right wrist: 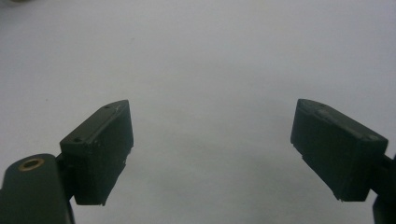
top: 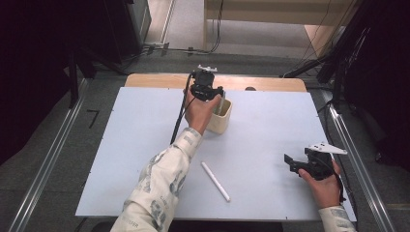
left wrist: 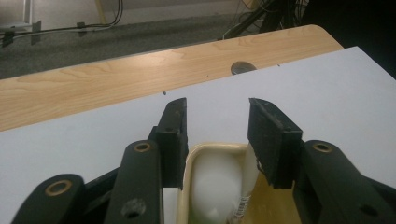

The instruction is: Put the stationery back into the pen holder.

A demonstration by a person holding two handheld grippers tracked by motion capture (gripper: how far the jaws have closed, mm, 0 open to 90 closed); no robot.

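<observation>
A cream cup stands upright at the back middle of the white tabletop. My left gripper hangs right over its mouth, pointing down into it. In the left gripper view the jaws stand apart above the cup's rim. A white pen stands inside the cup below the gap, and the pads do not press on it. Another white pen lies flat at the front middle of the table. My right gripper rests low at the right, open, with bare tabletop between its jaws.
A strip of bare wooden table runs along the far edge, with a round cable hole in it. The left gripper's black cable trails down beside the forearm. Floor rails and dark equipment flank the table.
</observation>
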